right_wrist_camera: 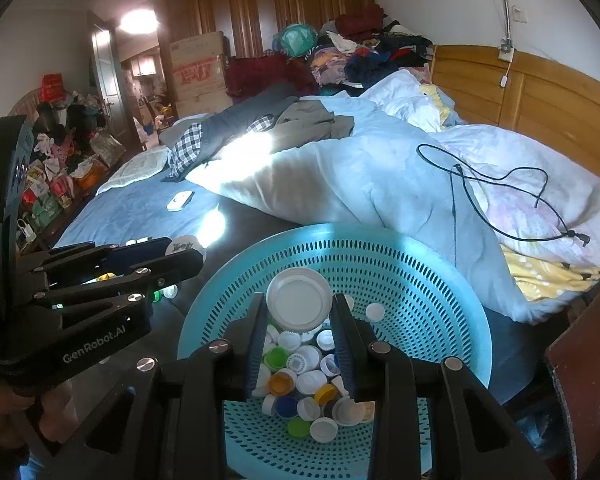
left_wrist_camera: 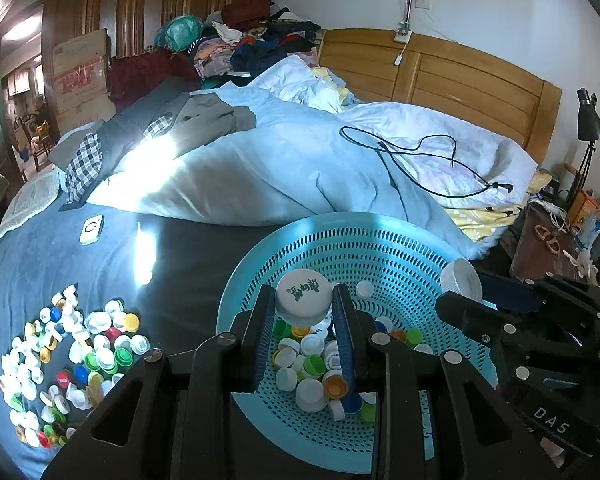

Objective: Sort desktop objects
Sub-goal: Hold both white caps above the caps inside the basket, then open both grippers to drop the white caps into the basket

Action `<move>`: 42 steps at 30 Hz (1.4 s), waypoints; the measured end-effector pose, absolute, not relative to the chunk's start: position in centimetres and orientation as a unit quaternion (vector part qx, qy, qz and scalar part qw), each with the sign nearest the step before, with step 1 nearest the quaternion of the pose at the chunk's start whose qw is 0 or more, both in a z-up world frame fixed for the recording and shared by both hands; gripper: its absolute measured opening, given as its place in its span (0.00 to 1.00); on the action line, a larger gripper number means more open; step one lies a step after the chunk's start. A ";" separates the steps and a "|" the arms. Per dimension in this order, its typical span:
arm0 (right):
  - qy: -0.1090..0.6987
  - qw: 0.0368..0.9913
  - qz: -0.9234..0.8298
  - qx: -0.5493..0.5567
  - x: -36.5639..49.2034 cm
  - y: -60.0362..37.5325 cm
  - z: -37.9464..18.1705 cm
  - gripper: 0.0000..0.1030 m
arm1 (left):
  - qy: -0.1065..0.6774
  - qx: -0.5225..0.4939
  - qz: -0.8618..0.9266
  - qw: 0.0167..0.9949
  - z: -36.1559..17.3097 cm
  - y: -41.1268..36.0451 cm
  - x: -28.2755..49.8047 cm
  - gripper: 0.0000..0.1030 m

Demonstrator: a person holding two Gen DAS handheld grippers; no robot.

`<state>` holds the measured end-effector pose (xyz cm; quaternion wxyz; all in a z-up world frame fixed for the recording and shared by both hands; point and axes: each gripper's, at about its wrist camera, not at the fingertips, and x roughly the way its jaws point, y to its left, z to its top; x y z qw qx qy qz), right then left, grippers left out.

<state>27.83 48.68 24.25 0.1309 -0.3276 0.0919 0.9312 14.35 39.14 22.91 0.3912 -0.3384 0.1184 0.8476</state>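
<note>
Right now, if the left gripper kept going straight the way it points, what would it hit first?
Probably the basket: the left gripper, shut on a white lid, points down over the caps toward the basket's far perforated wall. Depth is unclear, so it might clear the rim and meet the quilt.

Caps [left_wrist_camera: 312, 364] in basket [left_wrist_camera: 400, 240]; loose caps [left_wrist_camera: 68, 360] left.

The right gripper [right_wrist_camera: 300, 312] holds a wide white lid [right_wrist_camera: 299, 299] above the blue basket [right_wrist_camera: 440, 272] with many small caps [right_wrist_camera: 304, 384]. The left gripper [right_wrist_camera: 180, 254], on the left, holds a printed white lid [right_wrist_camera: 186, 245].
</note>
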 end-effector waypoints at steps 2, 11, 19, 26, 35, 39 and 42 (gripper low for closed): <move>0.092 0.131 0.931 -0.327 27.8 48.7 24.2 0.33 | 0.119 -0.338 0.847 0.392 22.9 39.2 14.4 0.24; 0.094 0.131 0.930 -0.330 27.8 48.8 23.8 0.33 | 0.120 -0.342 0.846 0.392 22.4 39.8 14.3 0.24; 0.095 0.131 0.928 -0.334 27.7 48.7 23.4 0.33 | 0.122 -0.343 0.844 0.393 22.1 40.0 14.4 0.24; 0.095 0.131 0.929 -0.334 27.6 48.9 23.4 0.34 | 0.121 -0.340 0.846 0.393 22.1 39.8 14.3 0.24; 0.094 0.146 0.931 -0.320 27.8 49.2 24.0 0.59 | 0.108 -0.327 0.855 0.389 22.7 38.9 14.3 0.49; 0.100 0.130 0.934 -0.318 27.6 48.3 24.1 0.59 | 0.104 -0.327 0.857 0.384 22.1 36.5 13.8 0.49; 0.092 0.108 0.939 -0.315 27.3 46.9 23.9 0.59 | 0.093 -0.336 0.859 0.375 20.5 32.7 13.1 0.49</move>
